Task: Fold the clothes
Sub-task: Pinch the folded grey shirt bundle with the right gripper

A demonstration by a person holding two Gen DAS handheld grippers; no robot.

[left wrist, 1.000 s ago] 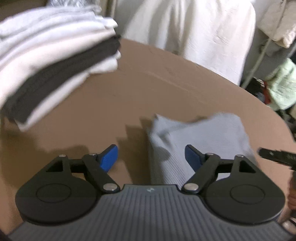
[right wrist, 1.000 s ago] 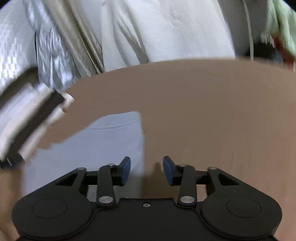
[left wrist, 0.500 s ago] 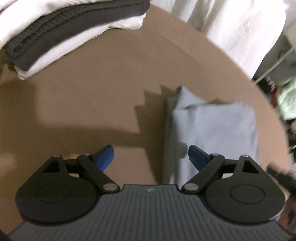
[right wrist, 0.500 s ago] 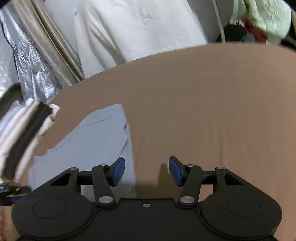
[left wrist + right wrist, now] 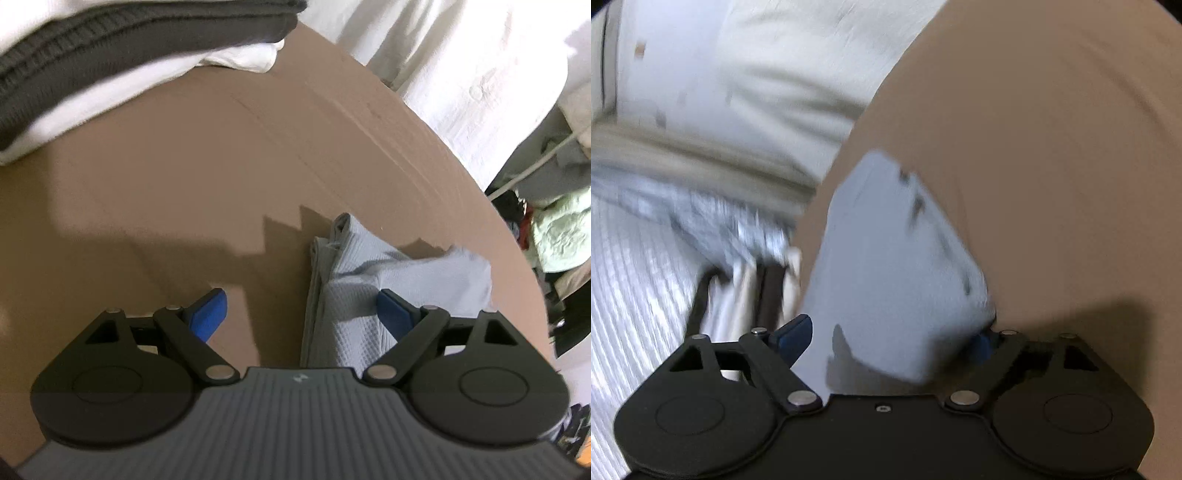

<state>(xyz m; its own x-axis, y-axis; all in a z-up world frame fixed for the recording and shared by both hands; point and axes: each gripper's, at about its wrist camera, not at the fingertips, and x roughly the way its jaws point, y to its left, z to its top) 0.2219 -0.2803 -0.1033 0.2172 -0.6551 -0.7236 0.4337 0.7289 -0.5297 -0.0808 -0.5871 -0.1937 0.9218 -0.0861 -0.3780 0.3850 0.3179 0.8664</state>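
A: Where's the cloth?

B: The folded blue cloth (image 5: 399, 273) lies on the brown surface (image 5: 221, 155). Your left gripper (image 5: 301, 306) has its fingers spread over its edge.

A: Right gripper (image 5: 892, 339)?

B: Blurry, but seemingly spread around the cloth.

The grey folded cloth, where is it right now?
The grey folded cloth lies on the brown table, in front of the open left tool and towards its right finger, well apart from the stack of clothes at upper left.
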